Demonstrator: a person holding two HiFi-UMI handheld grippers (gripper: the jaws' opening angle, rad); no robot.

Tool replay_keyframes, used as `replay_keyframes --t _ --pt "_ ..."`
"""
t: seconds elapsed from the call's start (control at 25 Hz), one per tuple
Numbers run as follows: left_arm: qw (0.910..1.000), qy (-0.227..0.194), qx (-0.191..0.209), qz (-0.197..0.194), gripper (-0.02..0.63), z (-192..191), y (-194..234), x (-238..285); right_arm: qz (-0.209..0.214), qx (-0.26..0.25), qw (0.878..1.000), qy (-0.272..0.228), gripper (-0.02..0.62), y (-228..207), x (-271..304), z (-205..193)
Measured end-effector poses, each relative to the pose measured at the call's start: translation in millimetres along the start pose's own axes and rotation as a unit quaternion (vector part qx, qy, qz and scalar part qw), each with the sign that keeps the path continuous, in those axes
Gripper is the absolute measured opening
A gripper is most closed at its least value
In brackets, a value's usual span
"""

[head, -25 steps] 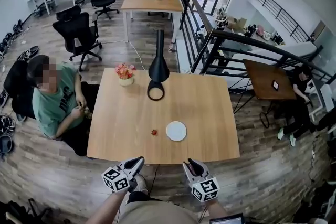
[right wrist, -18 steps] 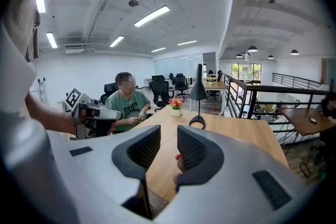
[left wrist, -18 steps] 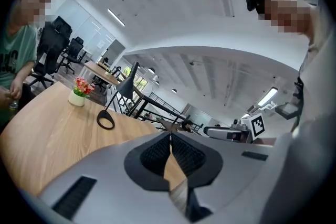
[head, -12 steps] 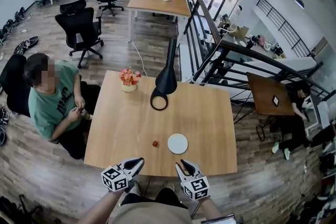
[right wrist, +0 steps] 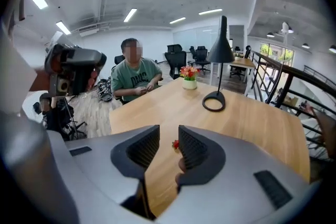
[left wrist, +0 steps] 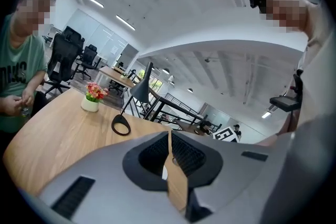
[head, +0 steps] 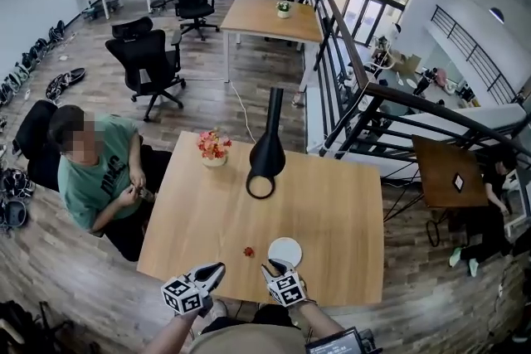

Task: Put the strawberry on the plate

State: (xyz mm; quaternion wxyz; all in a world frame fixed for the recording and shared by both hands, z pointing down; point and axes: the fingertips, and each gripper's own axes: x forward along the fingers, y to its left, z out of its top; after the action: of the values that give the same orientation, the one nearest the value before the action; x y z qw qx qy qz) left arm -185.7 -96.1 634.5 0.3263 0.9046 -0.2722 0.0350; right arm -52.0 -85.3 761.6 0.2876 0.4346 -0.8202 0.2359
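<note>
R tongs (head: 272, 268) advanced to plate (head: 284, 251) — jaws apart, strawberry (head: 248, 252) ahead.

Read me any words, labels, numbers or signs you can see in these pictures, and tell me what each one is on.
Green shirt: pale letters across the chest, too blurred to read.
Left cube and right cube: black-and-white square markers, patterns only, no words.
Plate, strawberry, lamp: no print visible.
Nothing else can be read.
</note>
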Motion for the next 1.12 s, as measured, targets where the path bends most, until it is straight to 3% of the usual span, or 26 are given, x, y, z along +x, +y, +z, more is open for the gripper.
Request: replay_keyframes --t 0.2,0.28,0.32,0.44,0.72,1.12 --pt "0.9995 0.009 0.011 0.03 0.005 4.6 6.1 31.4 0.038 -0.041 0.998 0.037 0.117 -24.9 52.1 -6.7" --pt "0.9989 0.017 0.007 0.043 0.005 -1.4 10.1 40.0 0.057 -0.061 0.994 0.071 0.128 -23.5 70.7 -20.6" --pt "0.9986 0.019 0.007 0.049 0.005 -3.5 12.5 44.3 0.067 -0.071 0.992 0.083 0.164 -22.6 81.9 -27.9" --pt "0.9976 0.022 0.002 0.066 0.005 -7.6 17.7 58.5 0.089 -0.101 0.985 0.107 0.167 -22.3 113.6 -47.7" --pt "0.9942 0.02 -0.016 0.104 0.005 -15.6 20.0 65.0 0.097 -0.148 0.974 0.142 0.166 -31.1 172.6 -81.6" --pt "0.9867 0.004 -0.037 0.158 0.005 -16.5 26.3 51.9 0.111 -0.197 0.955 0.194 0.166 -28.0 214.5 -107.0"
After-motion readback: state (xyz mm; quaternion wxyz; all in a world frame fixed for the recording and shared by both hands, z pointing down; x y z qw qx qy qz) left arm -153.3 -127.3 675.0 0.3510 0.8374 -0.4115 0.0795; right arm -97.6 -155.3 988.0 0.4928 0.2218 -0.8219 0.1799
